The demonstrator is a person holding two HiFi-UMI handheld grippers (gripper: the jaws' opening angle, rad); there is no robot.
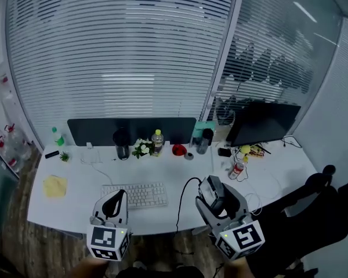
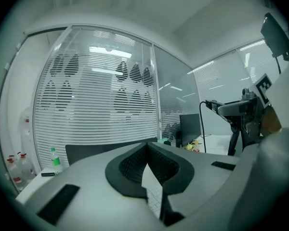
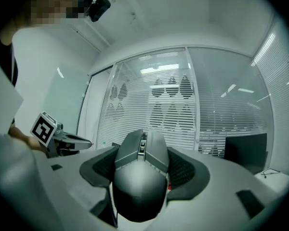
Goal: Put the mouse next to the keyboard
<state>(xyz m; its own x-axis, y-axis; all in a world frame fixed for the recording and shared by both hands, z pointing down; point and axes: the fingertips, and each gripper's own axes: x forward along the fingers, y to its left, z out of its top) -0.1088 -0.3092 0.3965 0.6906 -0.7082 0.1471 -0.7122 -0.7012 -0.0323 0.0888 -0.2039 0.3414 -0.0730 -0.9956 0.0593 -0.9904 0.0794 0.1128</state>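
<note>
The right tool (image 1: 213, 185) grips the mouse (image 3: 142, 177) by its flanks and holds it above the white bench (image 1: 75, 207), just right of the keyboard (image 1: 135, 194), probably so it can be set down there. The left tool (image 1: 120, 194), closed and empty, hovers by the keyboard's front edge. Striped glass walls (image 1: 122, 57) enclose the office.

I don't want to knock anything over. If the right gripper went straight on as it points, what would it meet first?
Likely the red thing at the desk's back; before that, only desk right of the keyboard. The right gripper, shut on the mouse, may pass above it.
</note>
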